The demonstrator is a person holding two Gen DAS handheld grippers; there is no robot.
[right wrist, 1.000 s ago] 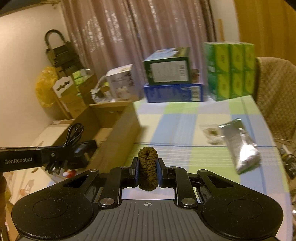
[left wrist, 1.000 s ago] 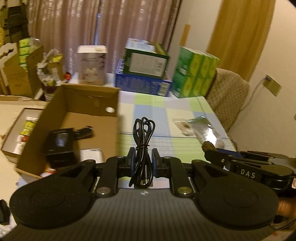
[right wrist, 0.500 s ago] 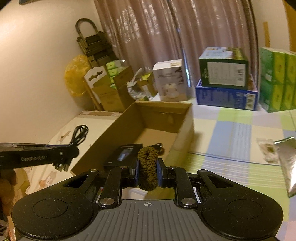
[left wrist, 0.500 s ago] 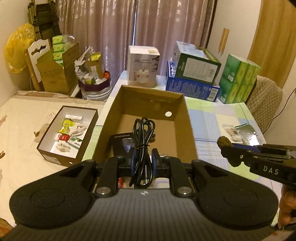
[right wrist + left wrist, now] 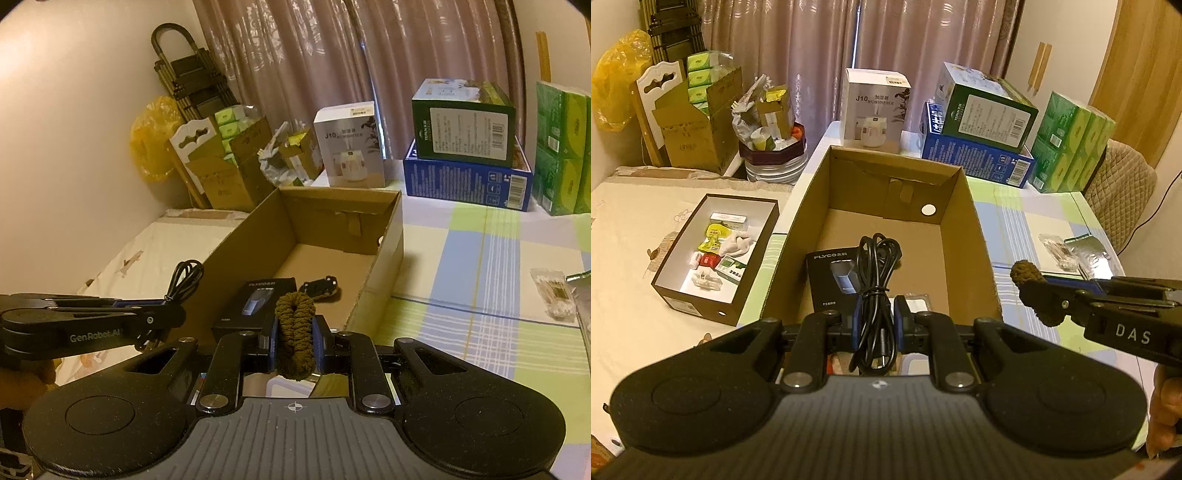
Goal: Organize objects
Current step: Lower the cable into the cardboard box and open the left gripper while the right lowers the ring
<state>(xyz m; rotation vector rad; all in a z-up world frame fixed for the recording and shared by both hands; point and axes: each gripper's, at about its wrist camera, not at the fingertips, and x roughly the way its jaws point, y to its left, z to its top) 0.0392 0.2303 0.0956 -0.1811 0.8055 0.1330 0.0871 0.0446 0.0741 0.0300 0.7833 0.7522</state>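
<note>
left wrist: over box [image 5: 886,206] | right wrist: beside | shared: box

The left tongs [image 5: 877,320] sit bottom centre of their view, clamped on a coiled black cable [image 5: 877,280]. The right tongs [image 5: 294,328], bottom centre of theirs, pinch a brown braided loop [image 5: 294,325].

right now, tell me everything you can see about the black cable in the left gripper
The black cable is a thin, rubbery-looking cord coiled into a long bundle and cinched at its middle. The left gripper is shut on it, blue pads pressing both sides. Its loops stand up above the fingers; a small plug end hangs below. It is held in the air over the near end of the open cardboard box, touching only the pads.
</note>
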